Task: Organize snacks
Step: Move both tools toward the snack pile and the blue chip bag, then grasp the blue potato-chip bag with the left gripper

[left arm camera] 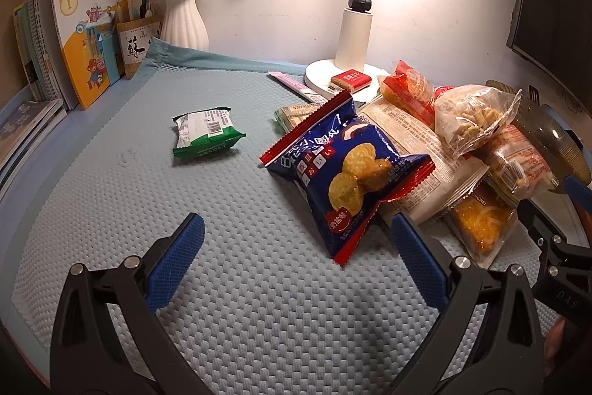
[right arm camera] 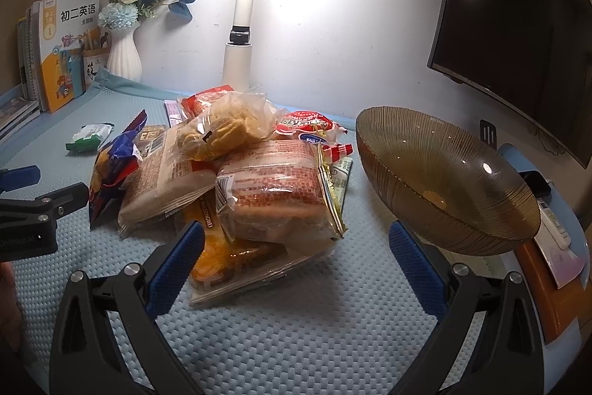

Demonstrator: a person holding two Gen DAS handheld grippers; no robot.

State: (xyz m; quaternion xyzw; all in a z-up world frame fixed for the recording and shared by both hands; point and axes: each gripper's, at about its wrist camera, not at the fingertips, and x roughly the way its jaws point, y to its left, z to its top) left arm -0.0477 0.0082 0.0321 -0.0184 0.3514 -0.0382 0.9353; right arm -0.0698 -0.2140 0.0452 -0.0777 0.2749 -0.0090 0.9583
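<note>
A heap of snack packets (right arm camera: 236,180) lies on the blue mat, with a clear bag of yellow crisps (right arm camera: 222,128) on top and a wrapped bread packet (right arm camera: 273,187) in front. A dark blue cracker bag (left arm camera: 347,173) leans at the heap's left side. A small green packet (left arm camera: 207,132) lies apart to the left. A brown ribbed glass bowl (right arm camera: 444,180) stands empty at the right. My left gripper (left arm camera: 296,239) is open just in front of the blue bag. My right gripper (right arm camera: 296,243) is open before the bread packet, holding nothing.
A white lamp base (left arm camera: 351,36) with a small red packet (left arm camera: 351,80) on it stands behind the heap. Books (left arm camera: 85,36), a pen holder and a white vase of flowers (left arm camera: 183,17) line the back left. A dark monitor (right arm camera: 518,24) hangs at the right.
</note>
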